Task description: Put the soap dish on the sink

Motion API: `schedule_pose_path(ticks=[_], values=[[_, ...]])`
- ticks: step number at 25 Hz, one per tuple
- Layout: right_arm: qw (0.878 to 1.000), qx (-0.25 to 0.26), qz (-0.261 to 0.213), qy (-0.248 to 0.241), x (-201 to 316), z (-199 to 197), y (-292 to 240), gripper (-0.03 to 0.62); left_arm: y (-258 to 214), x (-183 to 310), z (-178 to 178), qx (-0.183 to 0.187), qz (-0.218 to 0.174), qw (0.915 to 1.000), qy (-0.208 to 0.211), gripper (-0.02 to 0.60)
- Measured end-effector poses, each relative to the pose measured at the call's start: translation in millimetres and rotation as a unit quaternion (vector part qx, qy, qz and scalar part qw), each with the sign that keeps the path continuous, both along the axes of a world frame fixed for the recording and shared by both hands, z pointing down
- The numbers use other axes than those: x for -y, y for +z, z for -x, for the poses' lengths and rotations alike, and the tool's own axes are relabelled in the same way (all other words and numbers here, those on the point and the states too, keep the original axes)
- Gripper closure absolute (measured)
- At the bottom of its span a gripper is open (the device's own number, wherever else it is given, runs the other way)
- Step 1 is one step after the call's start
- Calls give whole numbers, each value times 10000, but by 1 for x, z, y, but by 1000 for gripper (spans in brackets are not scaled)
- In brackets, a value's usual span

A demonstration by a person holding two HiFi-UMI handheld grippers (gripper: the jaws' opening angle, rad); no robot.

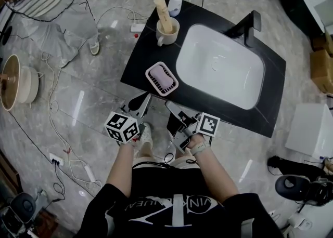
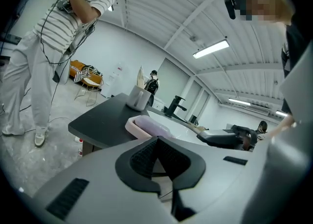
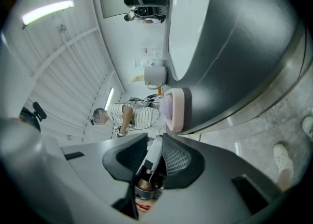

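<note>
**Head view.** The pink soap dish (image 1: 162, 78), carrying a lilac bar of soap (image 1: 161, 78), is sitting flat on the black counter (image 1: 143, 55), just beside the white basin (image 1: 221, 65) at the basin's nine o'clock. A cup (image 1: 167, 30) holding a tube is standing at the dish's twelve o'clock, with a pump bottle (image 1: 176, 0) beyond it. A black faucet (image 1: 247, 26) is rising at the basin's one o'clock. The left gripper (image 1: 139, 102) and the right gripper (image 1: 174, 115) are hanging off the counter's near edge, at the dish's six o'clock and apart from it.

**Left gripper view.** The left gripper (image 2: 156, 139) is holding its jaws together at the tips, with nothing between them. The soap dish (image 2: 142, 127) is lying at twelve o'clock just past the tips, untouched, on the counter (image 2: 98, 120). The cup (image 2: 138, 98) is standing behind it. A person in a striped shirt (image 2: 63, 37) is standing at ten o'clock.

**Right gripper view.** The picture is lying rolled on its side. The right gripper (image 3: 155, 152) is keeping its jaws a narrow gap apart and is clamping nothing. The soap dish (image 3: 177, 109) is showing at twelve o'clock, clear of the tips, against the counter (image 3: 234, 47), with the cup (image 3: 155, 76) past it.
</note>
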State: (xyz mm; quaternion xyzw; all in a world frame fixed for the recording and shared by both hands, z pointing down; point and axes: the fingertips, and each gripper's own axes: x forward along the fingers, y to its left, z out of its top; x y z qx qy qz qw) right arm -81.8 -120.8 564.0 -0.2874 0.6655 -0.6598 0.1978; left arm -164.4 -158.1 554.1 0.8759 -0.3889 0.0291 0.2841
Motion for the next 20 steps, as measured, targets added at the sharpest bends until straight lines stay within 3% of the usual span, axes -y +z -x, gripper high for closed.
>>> schedule_pose_path(ticks=[4, 8, 20], values=[[9979, -293, -570, -104, 8, -9, -18, 545, -9, 3, 4, 58, -90, 9999, -61, 568], [9918, -680, -1078, -138, 19, -20, -36, 556, -19, 7, 7, 89, -178, 9997, -121, 568], [9763, -1236, -1778, 6, 46, -47, -79, 566, -53, 18, 21, 158, -485, 9979, -395, 568]])
